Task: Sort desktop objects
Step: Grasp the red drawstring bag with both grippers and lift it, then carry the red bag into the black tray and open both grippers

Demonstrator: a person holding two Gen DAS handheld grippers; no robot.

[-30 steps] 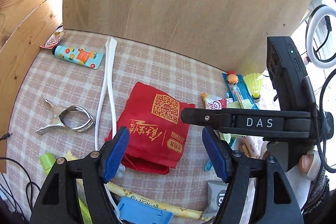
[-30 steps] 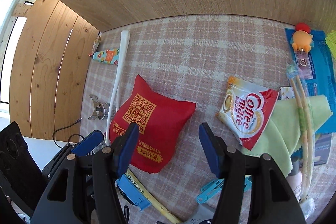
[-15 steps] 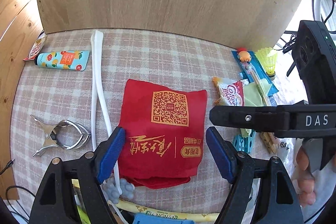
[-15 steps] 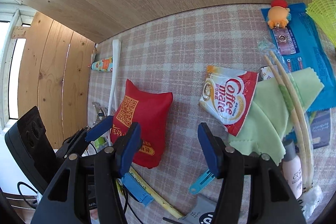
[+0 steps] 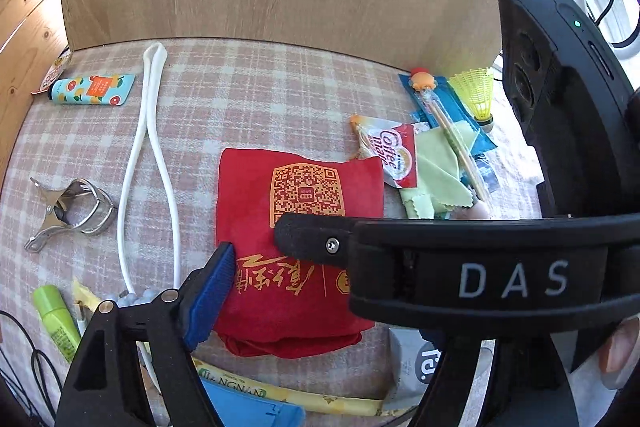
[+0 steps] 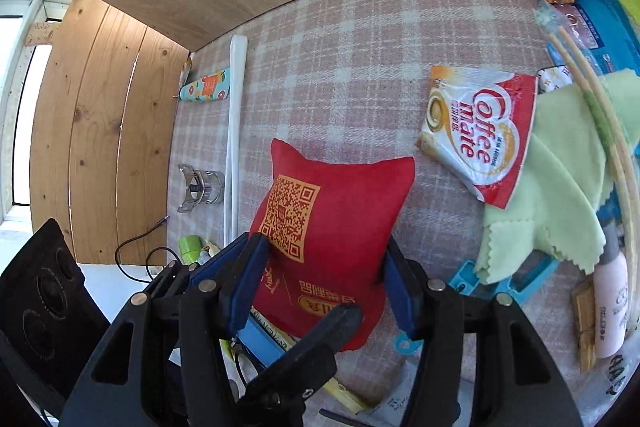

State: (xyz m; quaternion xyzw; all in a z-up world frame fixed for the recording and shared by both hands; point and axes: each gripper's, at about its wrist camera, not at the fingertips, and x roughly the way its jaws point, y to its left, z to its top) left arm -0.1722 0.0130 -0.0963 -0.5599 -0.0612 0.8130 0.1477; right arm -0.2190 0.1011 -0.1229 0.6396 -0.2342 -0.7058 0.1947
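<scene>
Right gripper point(image 6: 324, 283) fingers point(image 6: 244, 279) stand spread, bracketing the red pouch point(image 6: 332, 227) on the checked cloth point(image 6: 360, 47). The left view shows only one left finger point(image 5: 208, 299), beside the pouch's left edge; the right gripper hides the other, state unclear.

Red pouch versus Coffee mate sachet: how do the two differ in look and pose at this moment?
The red pouch is plain red fabric printed with a gold QR code; the Coffee mate sachet is a glossy white and red packet. The red pouch looks clearly larger. It sits between the right gripper's open jaws, while the sachet lies apart, its edge overlapping a green cloth. Both rest on the checked tablecloth.
</scene>
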